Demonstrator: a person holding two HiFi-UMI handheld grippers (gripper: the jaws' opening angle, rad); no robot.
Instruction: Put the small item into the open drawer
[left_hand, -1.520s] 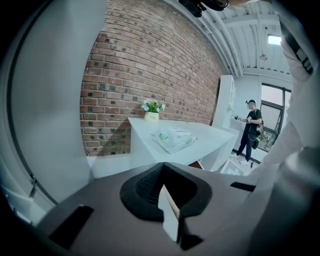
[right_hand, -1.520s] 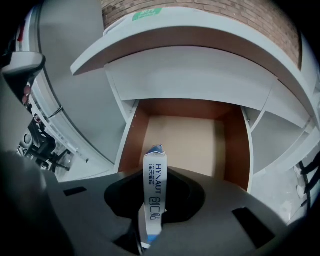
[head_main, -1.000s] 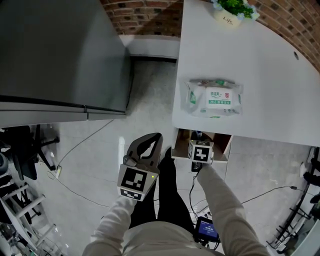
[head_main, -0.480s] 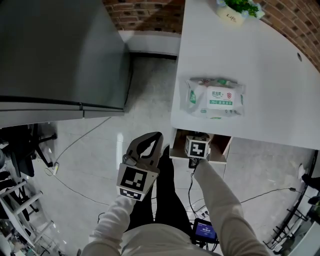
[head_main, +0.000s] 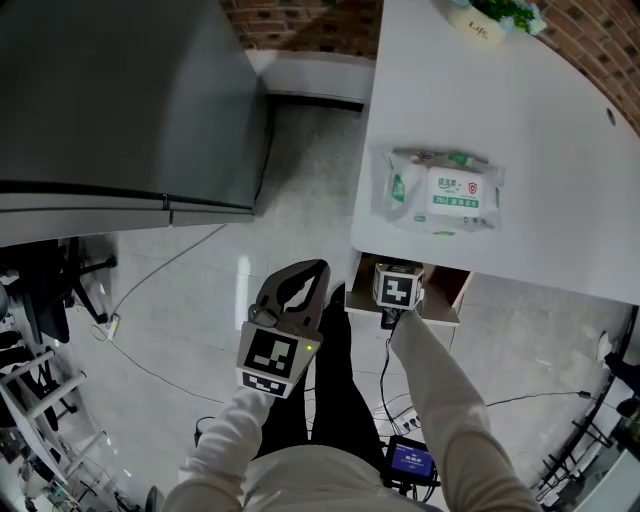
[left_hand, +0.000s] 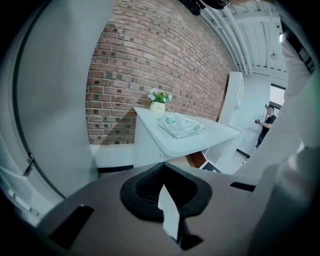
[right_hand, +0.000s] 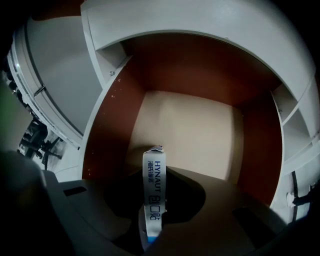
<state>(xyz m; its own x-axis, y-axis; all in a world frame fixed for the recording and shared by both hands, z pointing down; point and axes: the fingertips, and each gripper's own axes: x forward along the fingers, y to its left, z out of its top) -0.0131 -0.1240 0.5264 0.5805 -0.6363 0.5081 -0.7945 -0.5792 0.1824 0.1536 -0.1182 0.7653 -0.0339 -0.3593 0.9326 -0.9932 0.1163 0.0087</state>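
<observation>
Currently the right hand-held gripper (right_hand: 154, 222) is clamped on the small item (right_hand: 153, 182), a narrow, flat white sachet with blue print. The sachet stands out from between the jaws near the centre of the right gripper view, its free end toward the top of that frame. Behind it lies the open drawer (right_hand: 192, 127), with a pale bottom panel and red-brown side walls. The sachet does not touch the bottom panel.

In the head view, the right hand-held gripper sits right of centre, directly over the drawer, which projects from under the near edge of the white worktop (head_main: 545, 120). The gripper's marker cube covers the jaws in this view.

The left hand-held gripper (head_main: 317, 271) is left of centre, over the floor (head_main: 300, 190) and just beside the drawer's left edge. Its jaws are brought together at the tips.

On the worktop, a pack of wet wipes (head_main: 442, 192) lies flat, right of centre. A potted plant (head_main: 492, 14) stands at the top edge of the frame. A grey cabinet (head_main: 120, 100) fills the upper left, against a brick wall (head_main: 300, 25).
</observation>
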